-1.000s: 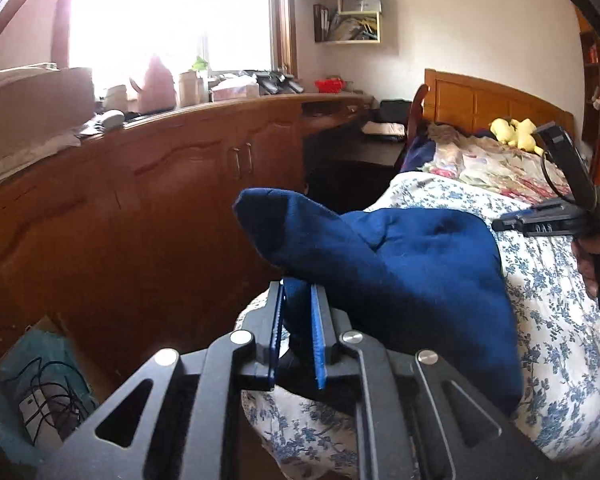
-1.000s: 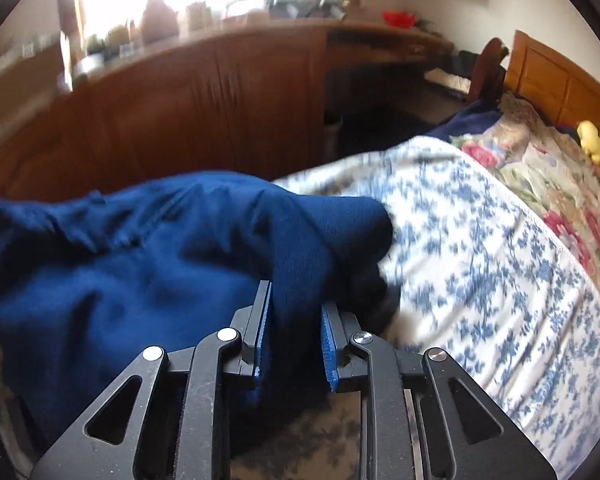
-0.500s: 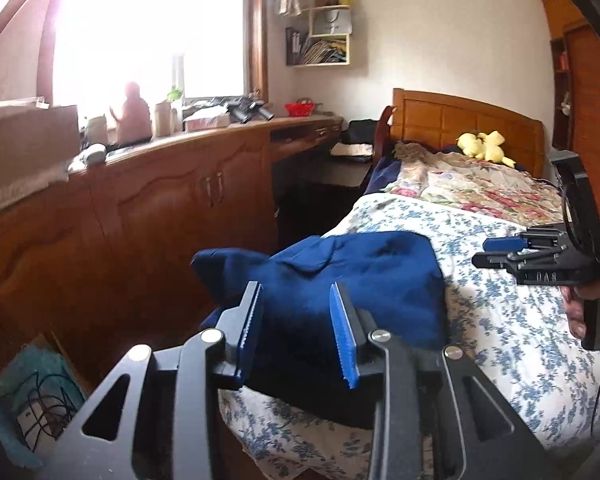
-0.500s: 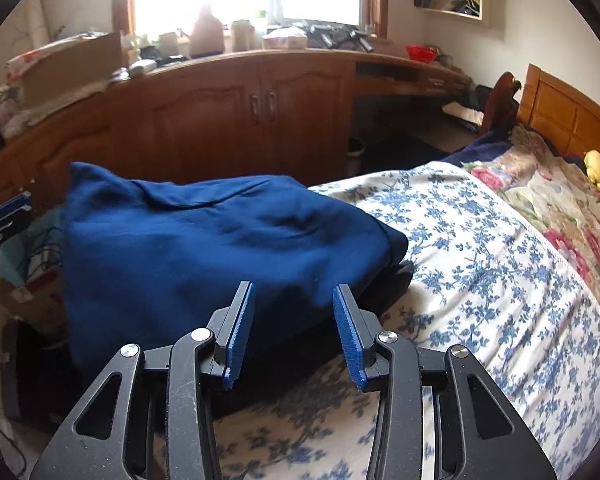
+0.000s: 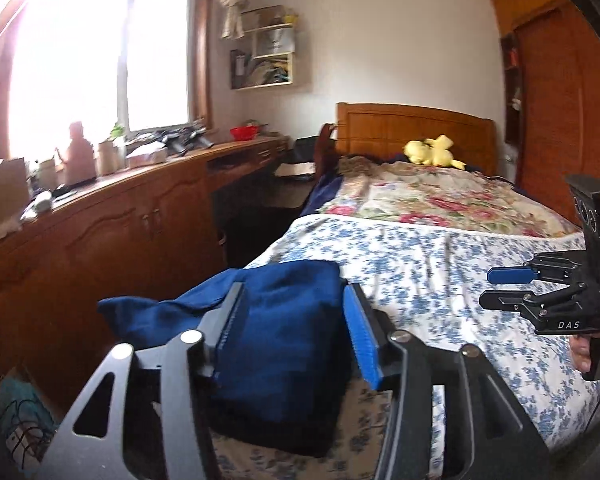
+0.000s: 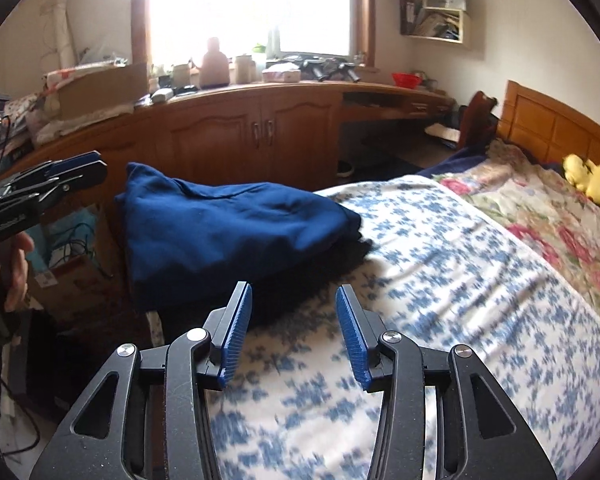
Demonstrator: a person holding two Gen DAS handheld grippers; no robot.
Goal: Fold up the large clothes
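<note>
A dark blue garment (image 5: pixel 284 340) lies folded in a thick pile at the near left corner of the bed, on the blue-flowered sheet (image 5: pixel 440 264). My left gripper (image 5: pixel 294 328) hangs just short of it with its jaws opening. The cloth shows through the gap, but the pads do not press on it. In the right wrist view the garment (image 6: pixel 228 232) lies ahead of my right gripper (image 6: pixel 293 308), whose jaws are opening over bare sheet (image 6: pixel 440 280) with nothing between them. Each gripper shows in the other's view: the right gripper (image 5: pixel 486 289) at the far right and the left gripper (image 6: pixel 100 162) at the far left.
A long wooden cabinet (image 5: pixel 140 232) under the window runs beside the bed, leaving a narrow aisle. A box with cables (image 6: pixel 68 248) sits on the floor there. Farther up the bed lie a floral quilt (image 5: pixel 440 200) and a yellow plush toy (image 5: pixel 432 152) by the headboard.
Both grippers were shut on the blue garment a second ago. They have let it go, opened, and drawn back and up. The garment now rests folded on the bed corner.
</note>
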